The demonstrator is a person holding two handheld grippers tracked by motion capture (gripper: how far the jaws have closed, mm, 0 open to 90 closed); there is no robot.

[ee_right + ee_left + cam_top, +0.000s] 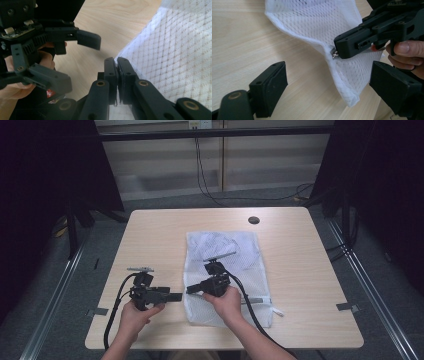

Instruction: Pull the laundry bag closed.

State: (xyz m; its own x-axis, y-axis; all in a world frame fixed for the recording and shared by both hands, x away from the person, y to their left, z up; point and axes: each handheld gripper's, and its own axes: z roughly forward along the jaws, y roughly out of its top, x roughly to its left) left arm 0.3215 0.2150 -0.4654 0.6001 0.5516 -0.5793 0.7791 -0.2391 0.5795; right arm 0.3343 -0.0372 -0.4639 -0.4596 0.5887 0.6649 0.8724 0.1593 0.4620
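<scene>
A white mesh laundry bag [222,275] lies flat on the light wooden desk [150,230], a little right of the middle and near the person's side. The right hand-held gripper [191,290] rests over the left edge of the bag, and its jaws are closed on that edge: in the right gripper view the two black jaws meet tightly with the white hem [117,60] pinched between them. In the left gripper view the same jaws hold the bag's border beside a small metal zipper pull [334,54], and the mesh is lifted a little from the desk there, so it makes a raised fold. The left hand-held gripper [176,296] is just beside the bag's left edge, pointing toward the right one, and its jaws stand apart with nothing between them; one jaw is over bare wood, the other is close to the hanging corner of the bag [352,100]. A dark round hole [253,220] is in the far part of the desk, well apart from the bag. Black cables trail from both hand-held grippers back toward the person.
</scene>
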